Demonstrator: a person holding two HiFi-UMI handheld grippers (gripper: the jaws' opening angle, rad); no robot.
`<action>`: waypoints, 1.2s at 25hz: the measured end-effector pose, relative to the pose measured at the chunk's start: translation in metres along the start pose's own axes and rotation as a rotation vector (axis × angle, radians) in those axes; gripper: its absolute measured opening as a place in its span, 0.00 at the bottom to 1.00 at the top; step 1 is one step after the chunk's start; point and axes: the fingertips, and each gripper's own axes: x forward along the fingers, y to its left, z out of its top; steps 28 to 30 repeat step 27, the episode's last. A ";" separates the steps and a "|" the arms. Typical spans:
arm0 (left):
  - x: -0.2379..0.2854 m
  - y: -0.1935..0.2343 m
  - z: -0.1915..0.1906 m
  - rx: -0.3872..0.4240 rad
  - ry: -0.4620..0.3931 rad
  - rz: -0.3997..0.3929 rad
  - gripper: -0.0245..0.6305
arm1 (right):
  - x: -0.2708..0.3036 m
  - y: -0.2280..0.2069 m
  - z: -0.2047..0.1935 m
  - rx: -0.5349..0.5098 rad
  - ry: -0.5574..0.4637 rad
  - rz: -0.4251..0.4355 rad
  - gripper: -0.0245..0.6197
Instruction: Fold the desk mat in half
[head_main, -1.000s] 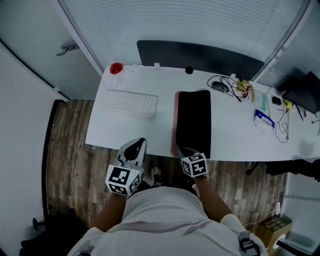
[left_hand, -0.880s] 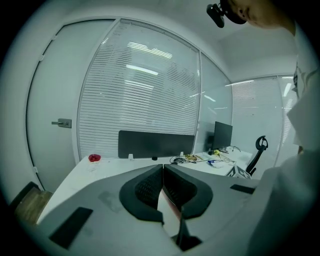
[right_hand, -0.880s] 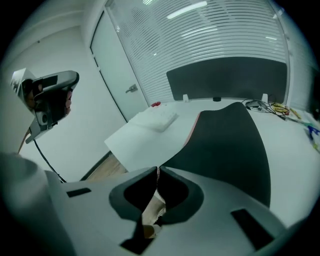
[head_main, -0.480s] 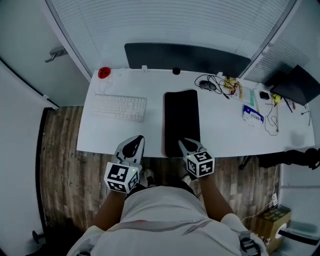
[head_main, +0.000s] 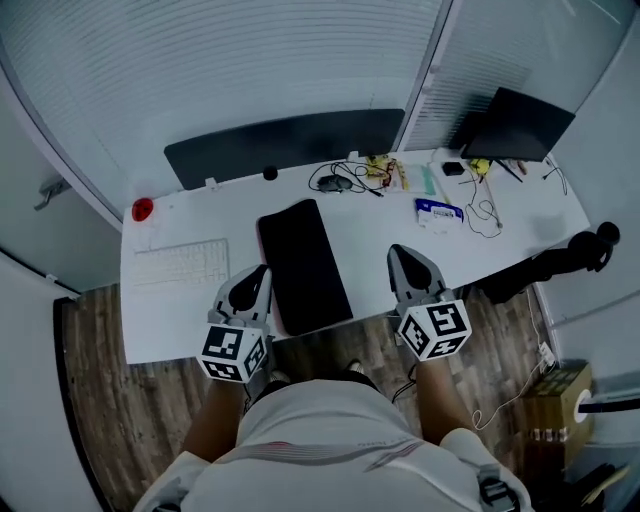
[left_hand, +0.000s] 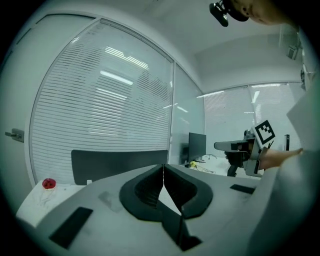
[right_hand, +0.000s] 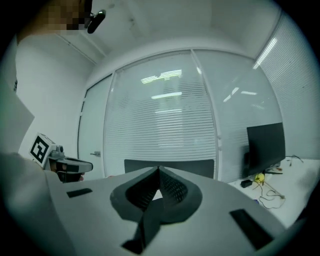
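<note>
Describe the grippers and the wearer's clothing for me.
Both the left gripper and right gripper have pale grey shells with black jaw linings tapering to a point. Each carries a white cube printed with black square markers. The person wears a light short-sleeved shirt.

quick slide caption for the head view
Black desk mat on a white desk, left gripper and right gripper shut and empty, flanking it.

I hold my left gripper (head_main: 258, 277) low in front of my body, its jaws pressed together with nothing between them. My right gripper (head_main: 400, 256) sits about level with it, well apart to the right, its jaws likewise closed and empty. Both point forward, away from me. My forearms (head_main: 216, 424) are bare, angled out from my sides.
</note>
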 end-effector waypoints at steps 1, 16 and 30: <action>0.005 -0.006 0.004 0.005 -0.006 -0.012 0.06 | -0.007 -0.008 0.004 0.008 -0.013 -0.021 0.12; 0.010 -0.029 0.012 -0.009 -0.004 -0.030 0.06 | -0.025 -0.015 -0.002 0.046 -0.021 -0.030 0.12; 0.008 -0.022 0.010 -0.020 0.004 -0.002 0.06 | -0.016 -0.011 0.004 0.026 -0.033 -0.013 0.12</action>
